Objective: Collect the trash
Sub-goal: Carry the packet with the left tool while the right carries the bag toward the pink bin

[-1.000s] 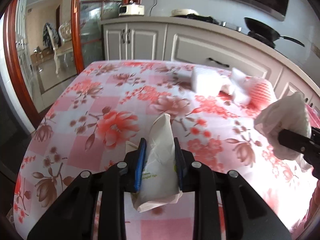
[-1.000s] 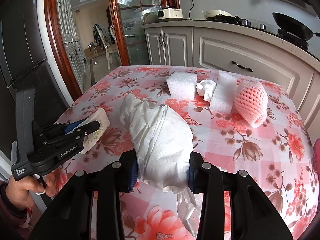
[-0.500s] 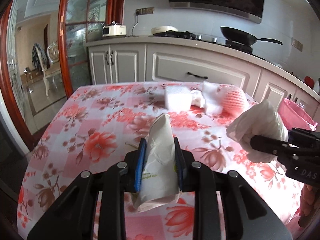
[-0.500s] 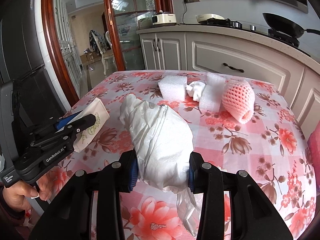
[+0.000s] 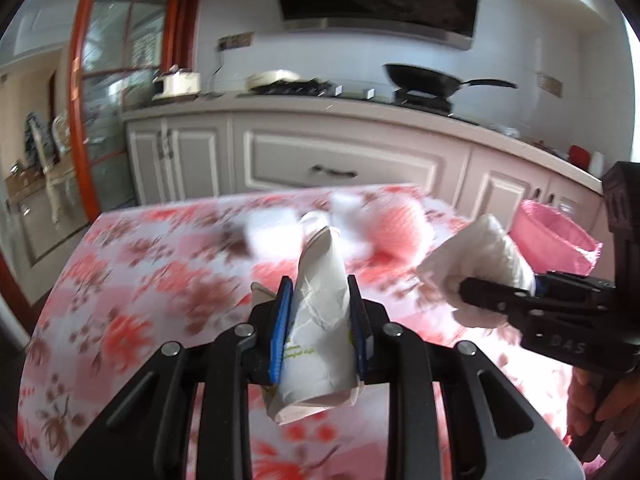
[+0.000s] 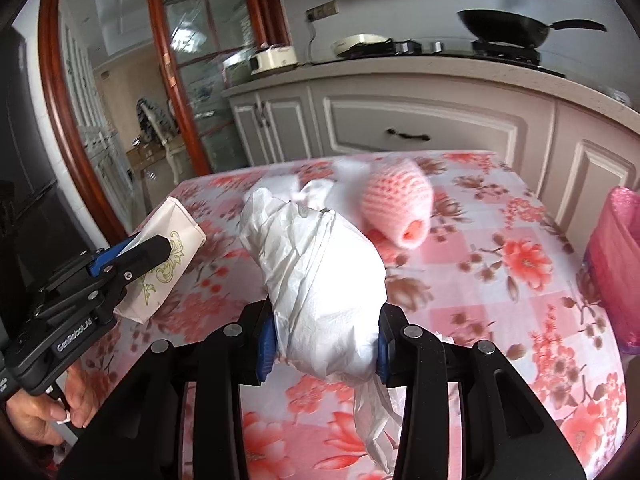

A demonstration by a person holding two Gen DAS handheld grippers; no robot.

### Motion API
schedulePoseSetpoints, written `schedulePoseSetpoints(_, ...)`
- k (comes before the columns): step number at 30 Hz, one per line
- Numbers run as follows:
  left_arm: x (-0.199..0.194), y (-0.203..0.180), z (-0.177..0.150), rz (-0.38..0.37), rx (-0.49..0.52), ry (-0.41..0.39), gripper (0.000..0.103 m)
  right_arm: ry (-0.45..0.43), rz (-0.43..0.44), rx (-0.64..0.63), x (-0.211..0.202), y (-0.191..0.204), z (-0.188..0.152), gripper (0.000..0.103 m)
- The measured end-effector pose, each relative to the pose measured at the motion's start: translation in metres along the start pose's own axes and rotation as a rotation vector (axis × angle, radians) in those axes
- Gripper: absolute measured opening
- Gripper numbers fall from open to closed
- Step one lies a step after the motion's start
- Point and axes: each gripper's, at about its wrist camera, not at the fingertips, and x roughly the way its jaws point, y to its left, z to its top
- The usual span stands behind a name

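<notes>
My left gripper point(image 5: 320, 320) is shut on a crumpled white tissue packet point(image 5: 320, 312), held above the floral table point(image 5: 120, 280). It also shows in the right wrist view point(image 6: 160, 264). My right gripper point(image 6: 324, 340) is shut on a bulky white plastic bag wad point(image 6: 320, 276), also seen in the left wrist view point(image 5: 476, 256) at the right. A pink foam fruit net point(image 6: 400, 204) and white foam pieces point(image 5: 272, 228) lie at the table's far side. A pink-lined trash bin point(image 5: 556, 240) stands past the table's right edge.
White kitchen cabinets point(image 5: 340, 164) with a counter, a stove and a black wok point(image 5: 424, 76) run behind the table. A glass door with a red wooden frame point(image 6: 160, 80) is at the left. The bin also shows in the right wrist view point(image 6: 616, 256).
Both grippers have risen and swung right with their loads still held. The pink bin has come into view at the right in both views.
</notes>
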Motion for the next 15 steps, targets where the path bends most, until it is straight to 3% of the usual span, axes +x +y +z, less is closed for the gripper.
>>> schedulePoseSetpoints(15,0.055,-0.100,0.062,-0.228,0.099,-0.107,0.025,-0.171,-0.212,0.120,-0.054,-0.088,0.030,0.038)
